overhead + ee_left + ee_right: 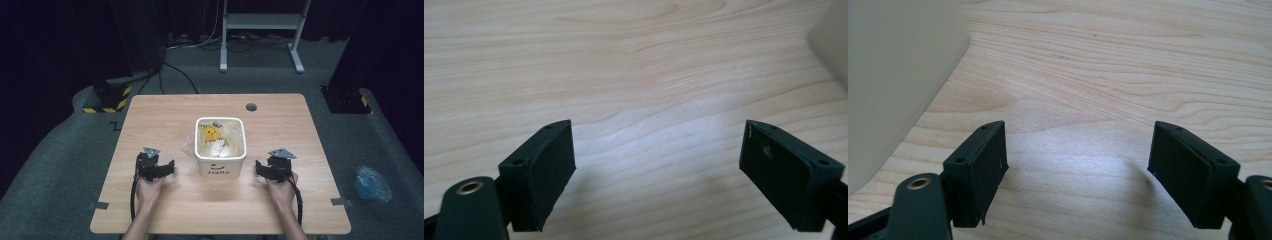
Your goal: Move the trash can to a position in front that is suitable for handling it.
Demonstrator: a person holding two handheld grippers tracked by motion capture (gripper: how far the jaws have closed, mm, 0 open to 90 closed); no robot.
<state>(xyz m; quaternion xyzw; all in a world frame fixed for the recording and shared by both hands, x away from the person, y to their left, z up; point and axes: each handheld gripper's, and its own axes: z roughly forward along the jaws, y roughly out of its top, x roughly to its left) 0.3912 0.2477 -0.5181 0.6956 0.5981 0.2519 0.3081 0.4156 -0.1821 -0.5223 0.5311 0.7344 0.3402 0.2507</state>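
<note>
Two grippers flank the white "Hello" bin at the middle of the wooden table, each pointing inward at it. Left gripper and right gripper stand about equally near, jaws spread wide and empty; litter lies inside the bin.

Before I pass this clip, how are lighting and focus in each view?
High view: table lit, surroundings dark, white bin slightly soft. Left gripper view: jaws sharp, pale glare patch on the wood between them. Right gripper view: similar glare, bin wall blurred up close.
</note>
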